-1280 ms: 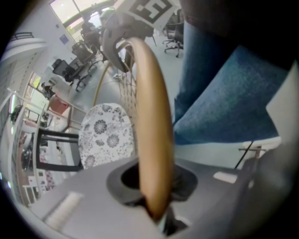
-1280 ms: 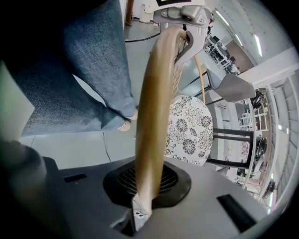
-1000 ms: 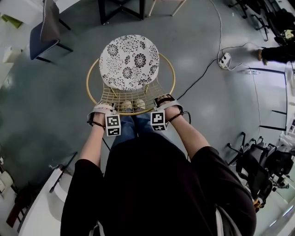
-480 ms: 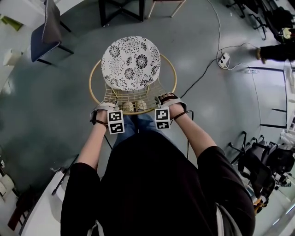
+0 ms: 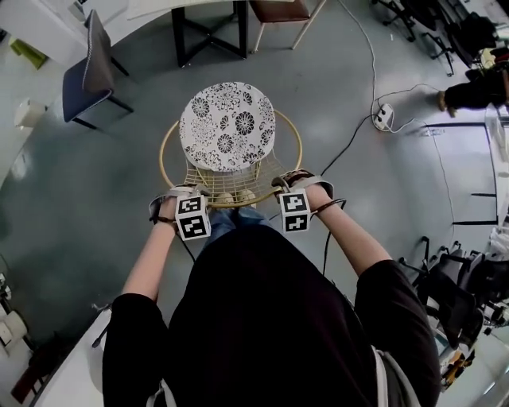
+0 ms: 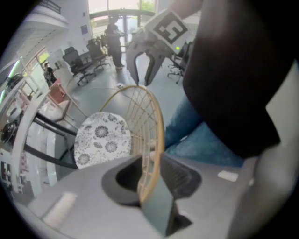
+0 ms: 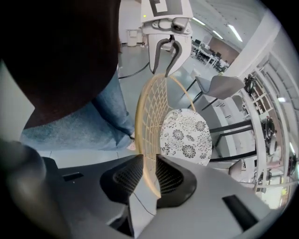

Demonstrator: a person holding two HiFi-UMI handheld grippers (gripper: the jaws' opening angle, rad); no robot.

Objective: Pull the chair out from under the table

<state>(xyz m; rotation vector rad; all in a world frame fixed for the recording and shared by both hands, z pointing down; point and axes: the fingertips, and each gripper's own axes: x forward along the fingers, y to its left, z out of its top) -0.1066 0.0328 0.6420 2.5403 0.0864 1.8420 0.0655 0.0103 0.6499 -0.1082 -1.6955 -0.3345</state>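
Grey fingers of the left gripper stand apart around the gold wire back rim of the chair, closing but not pressing it. The chair, with its floral cushion, stands on the open floor just in front of the person, clear of the table beyond. The right gripper straddles the same rim, its fingers spread and opening.
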